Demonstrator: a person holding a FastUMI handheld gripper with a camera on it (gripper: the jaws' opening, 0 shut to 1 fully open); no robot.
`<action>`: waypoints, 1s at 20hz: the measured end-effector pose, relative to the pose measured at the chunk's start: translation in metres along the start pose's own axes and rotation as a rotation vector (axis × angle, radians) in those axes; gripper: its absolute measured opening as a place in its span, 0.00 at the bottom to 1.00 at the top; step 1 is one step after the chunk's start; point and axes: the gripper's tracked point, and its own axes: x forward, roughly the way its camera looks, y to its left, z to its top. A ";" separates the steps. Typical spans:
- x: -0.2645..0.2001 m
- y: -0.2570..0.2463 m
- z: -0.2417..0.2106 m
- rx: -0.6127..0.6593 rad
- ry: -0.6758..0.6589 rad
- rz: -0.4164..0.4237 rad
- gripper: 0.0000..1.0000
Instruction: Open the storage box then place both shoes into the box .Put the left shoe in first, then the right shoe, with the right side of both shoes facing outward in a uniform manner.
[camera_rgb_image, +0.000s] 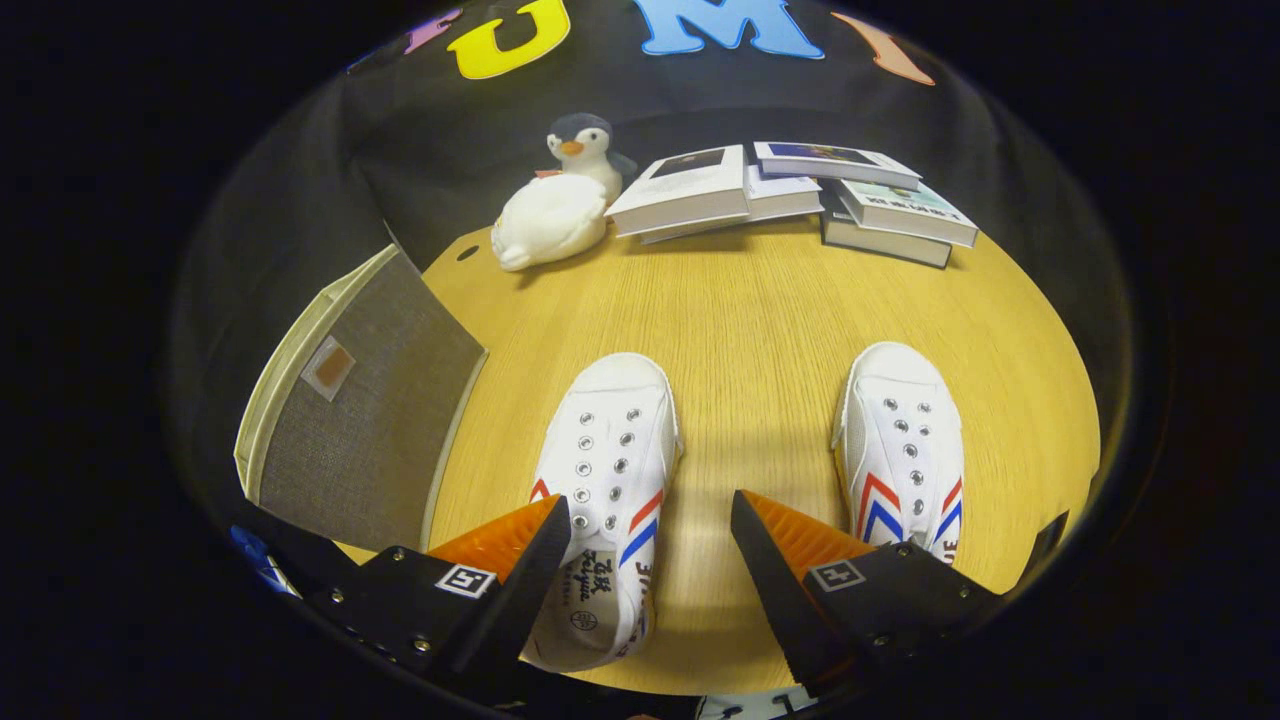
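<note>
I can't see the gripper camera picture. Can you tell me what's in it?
The gripper is open above a wooden table, with one white shoe between its fingers and a second white shoe beside it. A grey storage box stands next to the first shoe, and a toy penguin and some books lie beyond the shoes.

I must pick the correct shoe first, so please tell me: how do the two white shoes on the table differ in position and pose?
The shoe nearer the box lies partly between the open gripper fingers; the other shoe lies outside them, beside one finger. The first sits close to the storage box; the second sits far from it. Both are white with red and blue stripes, toes pointing toward the books.
</note>
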 end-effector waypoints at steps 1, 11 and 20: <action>0.002 -0.001 -0.004 0.001 0.014 -0.005 0.98; 0.013 0.008 -0.015 0.088 0.074 0.049 0.71; 0.013 0.010 -0.016 0.222 0.112 0.055 0.11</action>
